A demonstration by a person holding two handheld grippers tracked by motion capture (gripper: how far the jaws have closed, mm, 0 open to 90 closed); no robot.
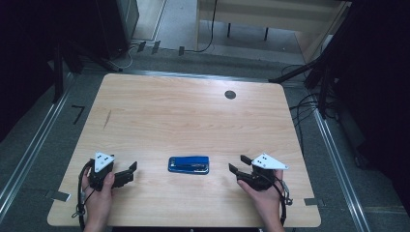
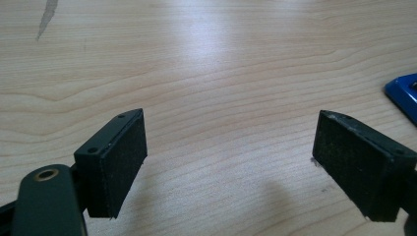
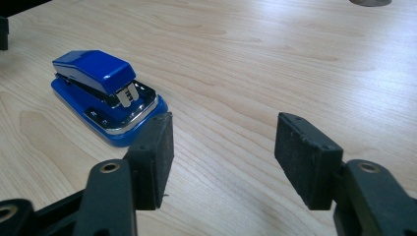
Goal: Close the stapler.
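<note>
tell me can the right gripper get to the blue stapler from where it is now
Probably yes: the right gripper is open and pointed toward the blue stapler, with bare table between them.

Blue stapler (image 1: 188, 165) flat on table (image 1: 193, 111)

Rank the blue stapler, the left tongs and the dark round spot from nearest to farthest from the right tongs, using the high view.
1. Blue stapler, just left of the right tongs.
2. Dark round spot, far side of the table.
3. Left tongs, beyond the stapler, near the left edge.
</note>
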